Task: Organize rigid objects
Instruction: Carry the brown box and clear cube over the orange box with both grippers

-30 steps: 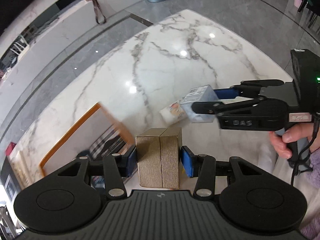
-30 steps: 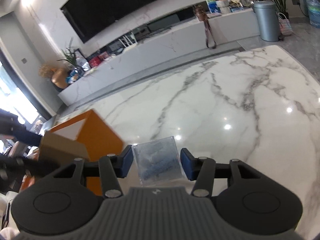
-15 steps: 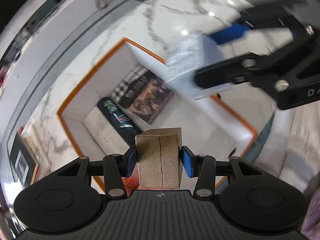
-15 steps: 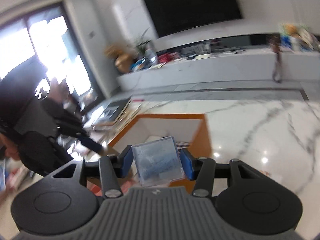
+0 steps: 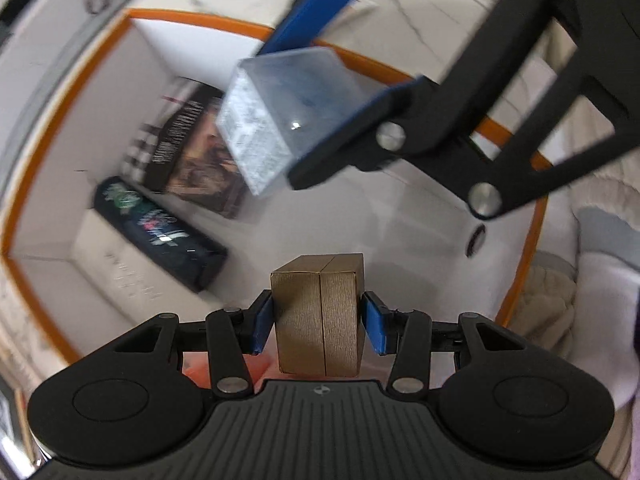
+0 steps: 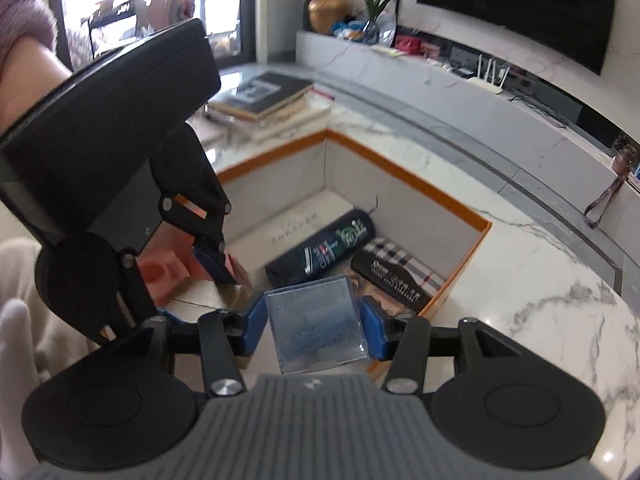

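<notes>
Hovering above the orange-rimmed box [image 5: 520,280] holding a dark pouch [image 5: 160,228], left tongs [image 5: 320,322] clamp a gold carton [image 5: 320,316], right tongs [image 6: 316,330] a clear case [image 6: 316,326].

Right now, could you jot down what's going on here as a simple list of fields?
left gripper: shut on gold box, above the storage box
right gripper: shut on clear plastic box
storage box: orange-rimmed, open, on marble table
already inside: dark pouch, plaid-patterned packet
beside it: stack of books
</notes>
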